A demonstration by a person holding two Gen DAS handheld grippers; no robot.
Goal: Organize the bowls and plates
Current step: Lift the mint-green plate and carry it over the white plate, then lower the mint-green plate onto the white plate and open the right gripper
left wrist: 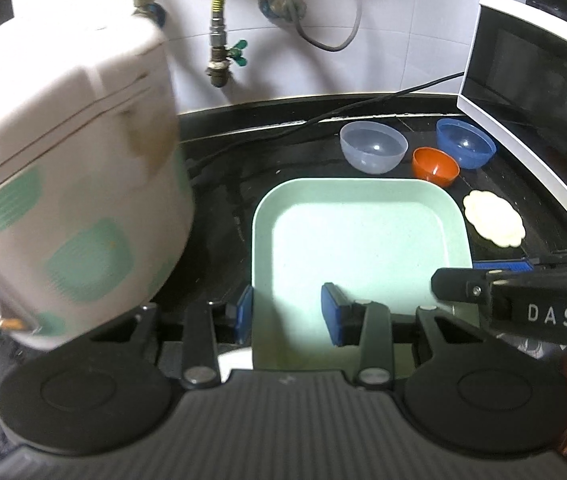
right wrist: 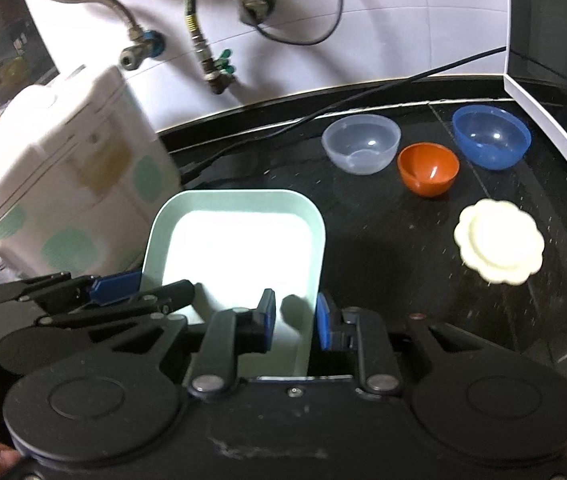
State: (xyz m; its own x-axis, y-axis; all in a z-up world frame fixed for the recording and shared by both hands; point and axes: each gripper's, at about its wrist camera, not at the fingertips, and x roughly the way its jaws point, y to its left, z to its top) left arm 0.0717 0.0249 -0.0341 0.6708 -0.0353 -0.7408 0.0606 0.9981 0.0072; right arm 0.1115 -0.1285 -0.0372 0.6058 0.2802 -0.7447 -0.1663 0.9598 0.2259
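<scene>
Rice cooker stood left. Left gripper pinched the green plate's left rim; right gripper pinched its right rim, plate above the dark counter. Clear bowl, orange bowl, blue bowl, scalloped dish sat right.

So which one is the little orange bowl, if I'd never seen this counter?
Find the microwave at the right end of the black counter. Three bowls sit in front of it; the orange bowl is between the clear bowl and the blue bowl, smallest and nearest the camera.
</scene>
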